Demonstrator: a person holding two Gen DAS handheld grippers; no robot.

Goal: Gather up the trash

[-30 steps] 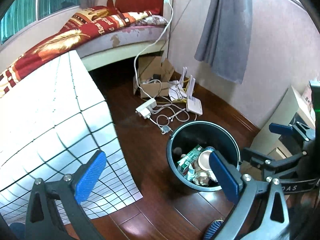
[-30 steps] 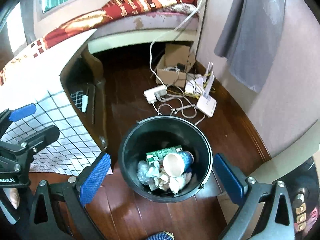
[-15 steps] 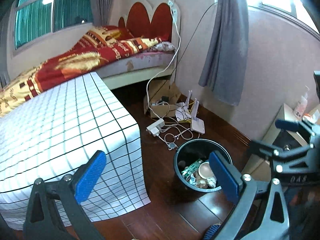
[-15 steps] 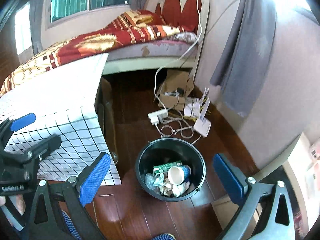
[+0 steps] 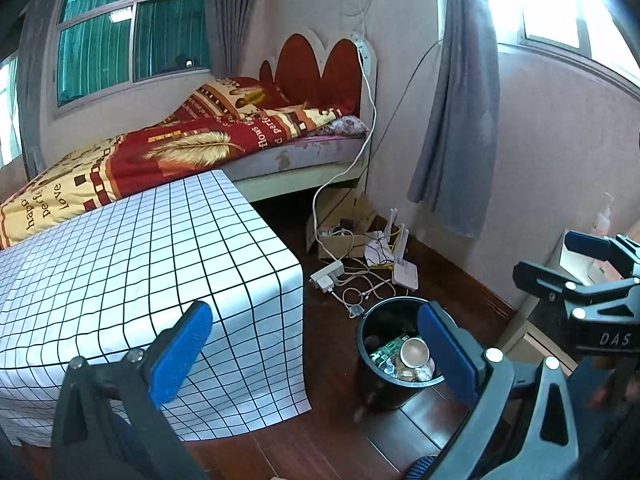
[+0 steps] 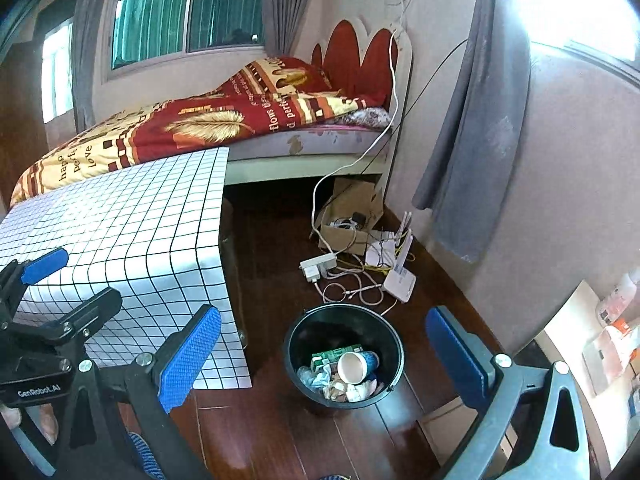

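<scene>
A: What takes up most of the room?

B: The bed [image 5: 192,152] along the far wall under the window [image 6: 188,12], with a red and yellow blanket [image 6: 208,120] over it. In front of it stands a table [image 5: 120,248] under a white cloth with a black grid, whose top shows bare in both views.

A: And the floor?

B: Dark wood boards [image 6: 280,420]. A grey curtain [image 5: 460,120] hangs at the right wall. Below it, by the foot of the bed, sit an open cardboard box [image 6: 348,216], a white router [image 6: 400,276], and a power strip [image 5: 327,274] in a tangle of white cables.

A: Where is the trash?

B: In the black bin [image 6: 344,356], which stands on the floor just right of the table's corner, near the cables. It holds a paper cup [image 6: 352,367] lying on its side, a green carton [image 6: 334,356] beside it, and crumpled scraps [image 6: 344,390] beneath.

A: What about the claws?

B: The left gripper [image 5: 316,356] is spread wide with nothing between its blue pads [image 5: 180,356]; it hangs above the floor, with the bin partly behind its right finger. The right gripper [image 6: 324,360] is also spread wide and empty, framing the bin between its fingers from above. Each gripper shows at the edge of the other's view.
</scene>
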